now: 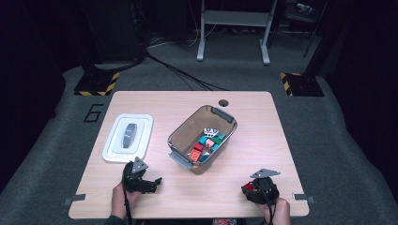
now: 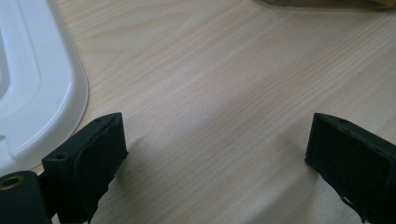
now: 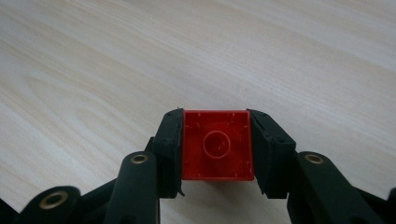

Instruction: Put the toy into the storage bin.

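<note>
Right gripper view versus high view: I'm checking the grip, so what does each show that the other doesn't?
Right gripper view: the hollow underside of the red brick, with both pads pressed on its sides. High view: the bin of bricks, the white lid and the open left tool. Both: the wooden table and the right tool shut on the brick.
</note>
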`<state>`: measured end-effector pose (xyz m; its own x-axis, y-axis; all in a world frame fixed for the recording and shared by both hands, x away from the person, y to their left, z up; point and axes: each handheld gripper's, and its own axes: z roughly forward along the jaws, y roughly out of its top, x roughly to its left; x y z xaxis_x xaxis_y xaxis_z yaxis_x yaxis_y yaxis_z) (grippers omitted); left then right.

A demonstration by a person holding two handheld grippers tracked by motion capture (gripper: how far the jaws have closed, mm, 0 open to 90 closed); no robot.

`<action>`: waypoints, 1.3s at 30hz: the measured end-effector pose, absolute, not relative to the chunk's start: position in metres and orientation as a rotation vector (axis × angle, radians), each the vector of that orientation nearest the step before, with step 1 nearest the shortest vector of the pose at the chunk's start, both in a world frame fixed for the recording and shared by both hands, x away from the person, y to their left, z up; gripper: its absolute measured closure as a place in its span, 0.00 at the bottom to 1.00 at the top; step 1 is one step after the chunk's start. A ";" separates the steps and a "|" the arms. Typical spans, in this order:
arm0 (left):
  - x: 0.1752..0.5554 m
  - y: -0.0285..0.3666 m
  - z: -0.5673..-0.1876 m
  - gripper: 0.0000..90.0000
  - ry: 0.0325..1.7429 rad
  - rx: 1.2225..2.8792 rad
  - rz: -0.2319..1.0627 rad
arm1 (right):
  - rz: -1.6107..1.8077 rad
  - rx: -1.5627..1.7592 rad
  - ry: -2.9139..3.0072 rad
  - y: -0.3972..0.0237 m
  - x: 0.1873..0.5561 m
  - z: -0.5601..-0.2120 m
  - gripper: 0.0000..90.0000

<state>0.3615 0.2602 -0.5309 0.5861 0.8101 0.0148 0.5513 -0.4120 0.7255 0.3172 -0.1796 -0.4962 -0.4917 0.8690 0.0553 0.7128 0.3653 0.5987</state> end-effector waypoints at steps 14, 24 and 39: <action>0.362 0.260 -0.531 0.06 1.077 2.124 0.479 | 0.864 1.353 2.307 -0.178 0.335 -0.473 0.65; 0.362 0.260 -0.531 0.06 1.077 2.124 0.481 | 0.897 1.311 2.284 -0.171 0.352 -0.456 0.65; 0.362 0.260 -0.531 0.06 1.079 2.123 0.477 | 0.936 1.280 2.273 -0.156 0.384 -0.438 0.65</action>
